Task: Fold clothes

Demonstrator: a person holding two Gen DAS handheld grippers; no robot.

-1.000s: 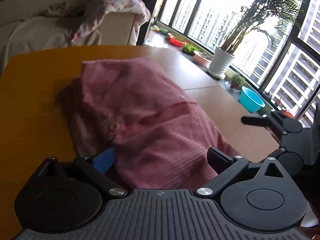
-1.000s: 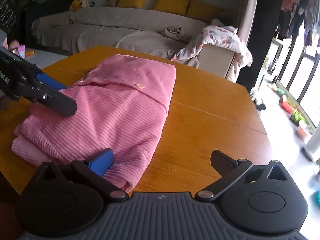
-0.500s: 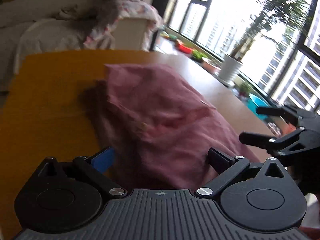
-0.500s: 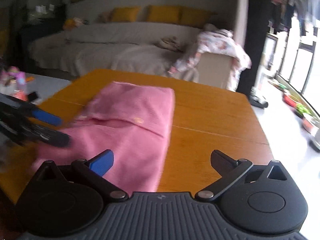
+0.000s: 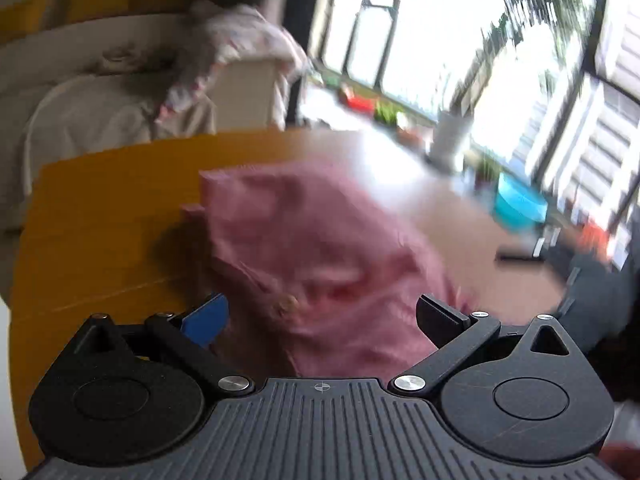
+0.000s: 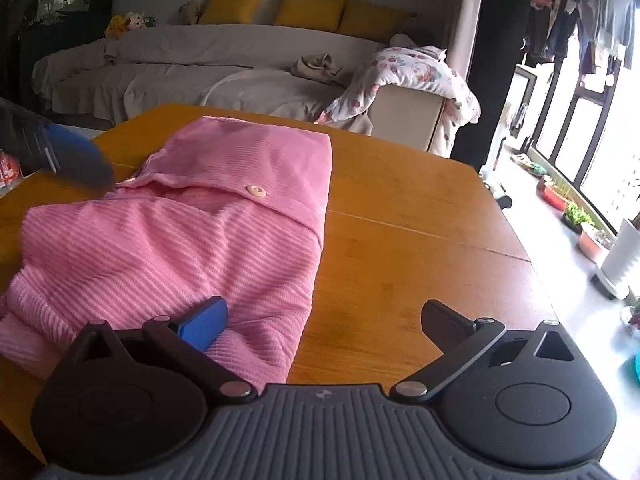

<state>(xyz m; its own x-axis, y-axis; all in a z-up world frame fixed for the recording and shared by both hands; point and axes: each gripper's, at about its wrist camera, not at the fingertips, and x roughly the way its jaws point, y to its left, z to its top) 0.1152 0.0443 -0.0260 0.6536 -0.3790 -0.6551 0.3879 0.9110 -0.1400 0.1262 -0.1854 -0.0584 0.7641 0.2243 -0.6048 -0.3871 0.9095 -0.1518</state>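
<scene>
A pink ribbed cardigan [image 6: 208,220] with a wooden button [image 6: 255,190] lies folded on the orange wooden table [image 6: 420,208]. My right gripper [image 6: 324,320] is open just above the cardigan's near right corner, holding nothing. In the blurred left wrist view the same cardigan [image 5: 312,248] lies in front of my left gripper [image 5: 320,316], which is open and empty. The left gripper [image 6: 76,156] also shows in the right wrist view as a blurred blue and black shape at the cardigan's far left edge. The right gripper [image 5: 588,280] is a dark smear at the right of the left wrist view.
A grey sofa [image 6: 192,64] with yellow cushions and a floral blanket [image 6: 416,76] stands behind the table. Potted plants [image 6: 576,216] and a white pot [image 6: 620,256] line the window at the right. A teal bowl [image 5: 520,204] sits on the floor.
Both grippers have pulled back from the cardigan and shifted; the left one now sits higher and further left by the collar. The cardigan stays folded on the table.
</scene>
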